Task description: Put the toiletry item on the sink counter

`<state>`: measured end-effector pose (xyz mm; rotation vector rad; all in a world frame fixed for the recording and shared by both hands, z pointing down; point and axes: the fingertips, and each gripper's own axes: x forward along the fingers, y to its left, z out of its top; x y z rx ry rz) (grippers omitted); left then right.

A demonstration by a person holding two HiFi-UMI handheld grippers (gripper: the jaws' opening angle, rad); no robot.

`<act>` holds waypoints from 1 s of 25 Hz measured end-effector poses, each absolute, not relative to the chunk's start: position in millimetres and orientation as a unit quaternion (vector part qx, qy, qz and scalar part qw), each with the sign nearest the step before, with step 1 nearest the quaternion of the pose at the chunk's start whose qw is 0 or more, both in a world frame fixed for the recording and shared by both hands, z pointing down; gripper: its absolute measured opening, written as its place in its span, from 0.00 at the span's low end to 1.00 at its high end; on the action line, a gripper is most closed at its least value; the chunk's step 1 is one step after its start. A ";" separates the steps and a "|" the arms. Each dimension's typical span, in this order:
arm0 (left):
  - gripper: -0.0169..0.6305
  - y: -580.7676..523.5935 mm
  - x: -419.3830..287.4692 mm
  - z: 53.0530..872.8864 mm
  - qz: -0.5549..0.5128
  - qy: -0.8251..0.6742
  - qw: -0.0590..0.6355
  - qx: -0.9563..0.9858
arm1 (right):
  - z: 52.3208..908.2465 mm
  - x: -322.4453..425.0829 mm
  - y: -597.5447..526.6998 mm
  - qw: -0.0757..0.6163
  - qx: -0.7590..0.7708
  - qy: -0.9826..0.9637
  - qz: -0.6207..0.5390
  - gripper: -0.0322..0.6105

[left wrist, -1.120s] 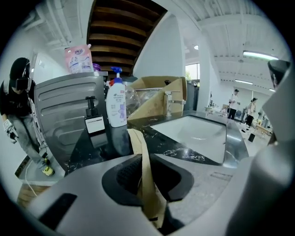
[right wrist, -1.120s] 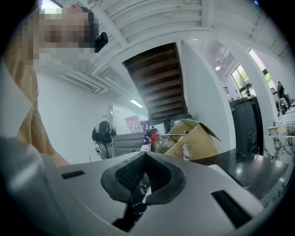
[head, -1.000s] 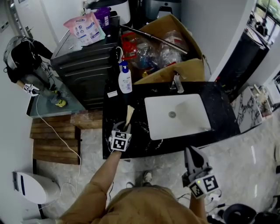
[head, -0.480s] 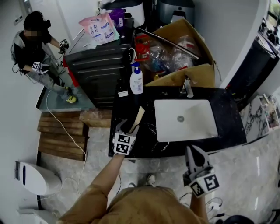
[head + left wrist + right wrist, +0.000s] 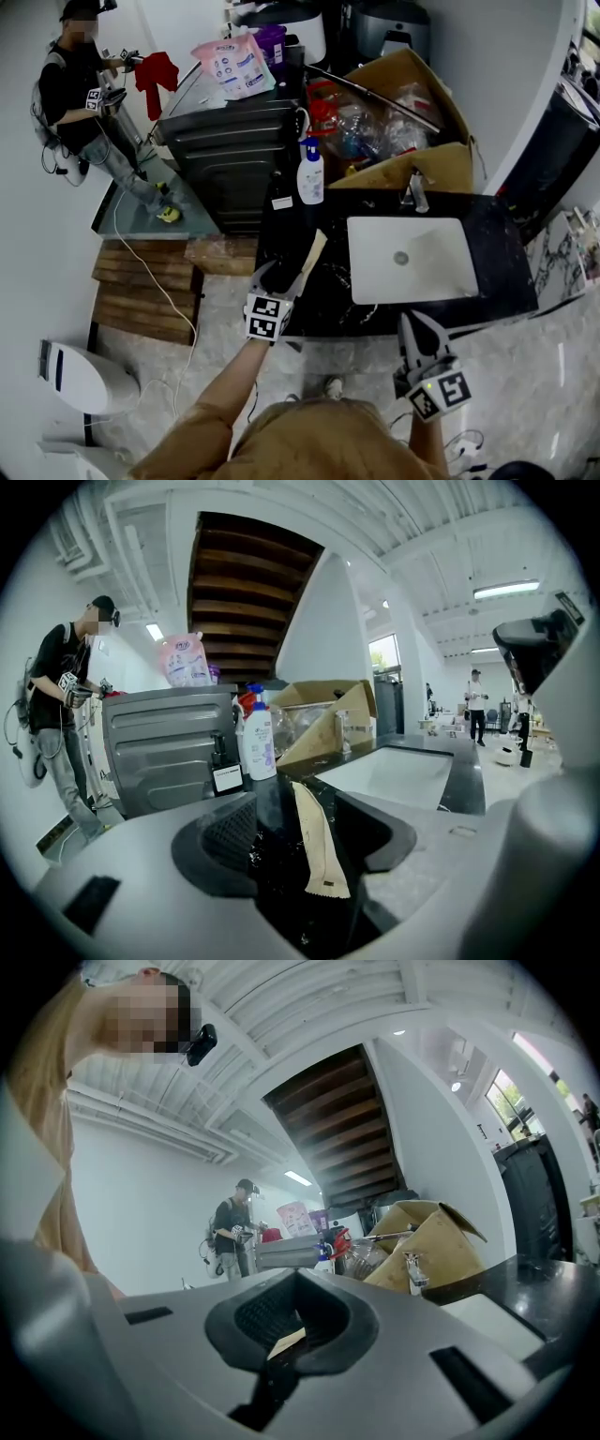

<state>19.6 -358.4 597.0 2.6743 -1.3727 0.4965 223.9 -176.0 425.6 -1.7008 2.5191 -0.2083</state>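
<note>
The toiletry item is a slim beige sachet (image 5: pixel 310 262) lying on the black sink counter (image 5: pixel 309 300) left of the basin. Its near end sits between the jaws of my left gripper (image 5: pixel 279 277), which are opening. In the left gripper view the sachet (image 5: pixel 317 844) has a gap on each side and neither pad touches it; my left gripper (image 5: pixel 302 829) hovers low over the counter's front edge. My right gripper (image 5: pixel 418 324) hangs in front of the counter at lower right, its jaws together and holding nothing (image 5: pixel 294 1324).
A white basin (image 5: pixel 412 258) with a faucet (image 5: pixel 415 192) fills the counter's middle. A white pump bottle (image 5: pixel 310 173) and a small dark bottle (image 5: pixel 280 195) stand at the back left. Behind are a cardboard box (image 5: pixel 412 112), a grey cabinet (image 5: pixel 234 150) and a person (image 5: pixel 89 94).
My left jaws have spread apart and let go of the sachet, which now rests on the counter between them. The right gripper has stayed where it was.
</note>
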 end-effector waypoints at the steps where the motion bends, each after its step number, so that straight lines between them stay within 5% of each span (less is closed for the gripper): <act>1: 0.40 -356.2 15.9 595.0 0.161 -0.452 0.048 0.876 | 425.8 219.0 -175.2 0.046 -0.555 0.827 -0.069 0.05; 6: 0.36 -343.6 -9.7 582.5 0.139 -0.460 0.063 0.875 | 423.5 190.8 -172.8 0.039 -0.542 0.837 -0.068 0.05; 15: 0.04 -317.6 -45.9 521.2 0.063 -0.454 0.051 0.887 | 414.5 146.9 -170.1 0.027 -0.517 0.853 -0.061 0.05; 25: 0.03 -283.0 -88.4 426.1 -0.013 -0.462 0.000 0.887 | 411.6 127.2 -175.5 0.030 -0.506 0.860 -0.058 0.05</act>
